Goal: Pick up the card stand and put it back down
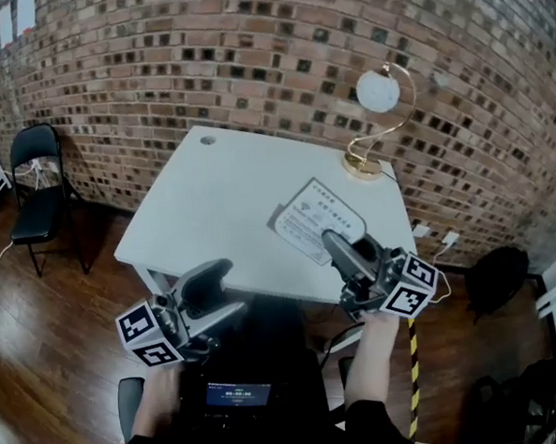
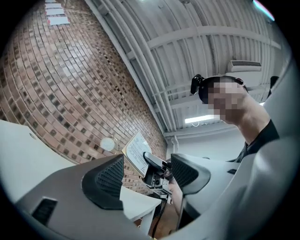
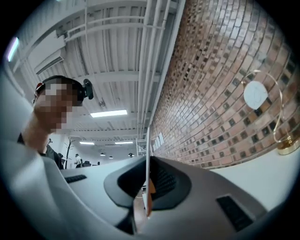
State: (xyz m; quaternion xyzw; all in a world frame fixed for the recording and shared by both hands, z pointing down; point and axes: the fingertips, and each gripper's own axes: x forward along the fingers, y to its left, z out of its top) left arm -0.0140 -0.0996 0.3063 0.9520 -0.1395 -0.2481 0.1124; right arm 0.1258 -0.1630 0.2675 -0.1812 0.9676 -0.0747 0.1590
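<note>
White table [image 1: 211,202] is just below the card stand [image 1: 308,219] pinched tight in the right gripper [image 1: 336,244], left gripper [image 1: 217,295] open, empty.

Card stand [image 1: 311,216] print too small to read, its near edge hidden behind right claw [image 1: 340,248]
</note>
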